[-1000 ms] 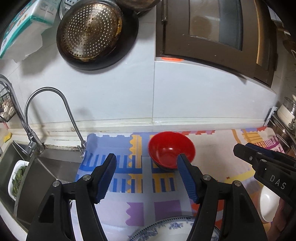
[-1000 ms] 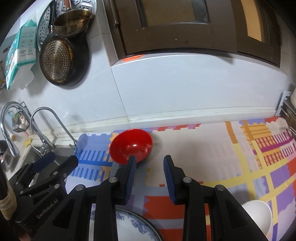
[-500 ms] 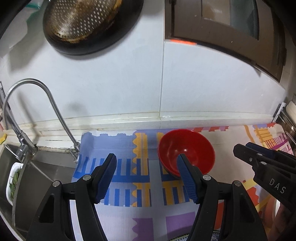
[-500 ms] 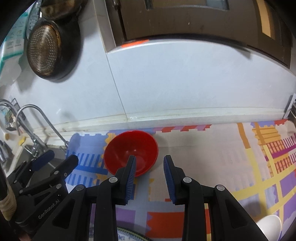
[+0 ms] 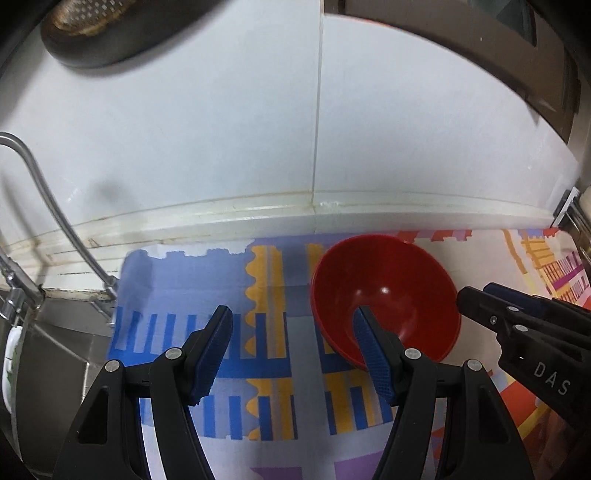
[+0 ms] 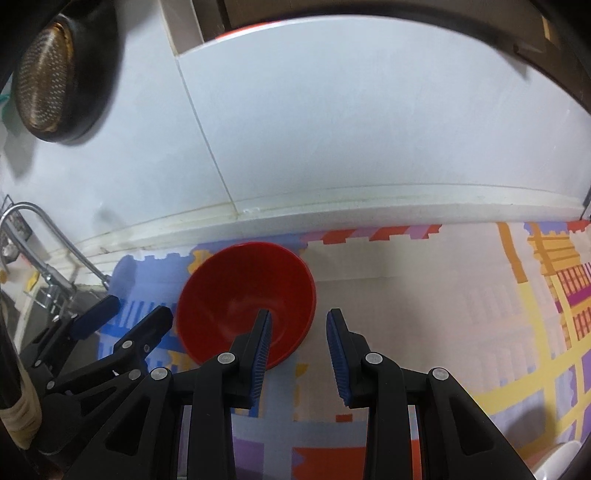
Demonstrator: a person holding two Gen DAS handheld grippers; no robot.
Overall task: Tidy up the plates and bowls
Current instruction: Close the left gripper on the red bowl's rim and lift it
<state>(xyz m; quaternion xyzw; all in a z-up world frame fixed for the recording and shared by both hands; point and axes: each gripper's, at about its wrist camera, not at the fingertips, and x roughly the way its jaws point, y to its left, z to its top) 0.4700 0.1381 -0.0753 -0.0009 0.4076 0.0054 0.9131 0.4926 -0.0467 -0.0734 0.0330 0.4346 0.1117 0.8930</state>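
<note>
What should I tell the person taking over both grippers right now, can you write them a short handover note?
Left gripper: open, empty, aimed down at the mat; one of its fingers overlaps the red bowl in its view.
Right gripper: open more narrowly, empty, the bowl's right rim in front of it.
The red bowl sits upright on the patterned mat near the back wall, by the sink. A white dish peeks in at the right wrist view's lower right corner.
Done: nothing gripped yet.
Left: probably grasp the bowl's rim, then sort it with the other dishes.

pan (image 5: 96,33): cut off at top, blurred | white bowl (image 6: 557,459): mostly cropped
</note>
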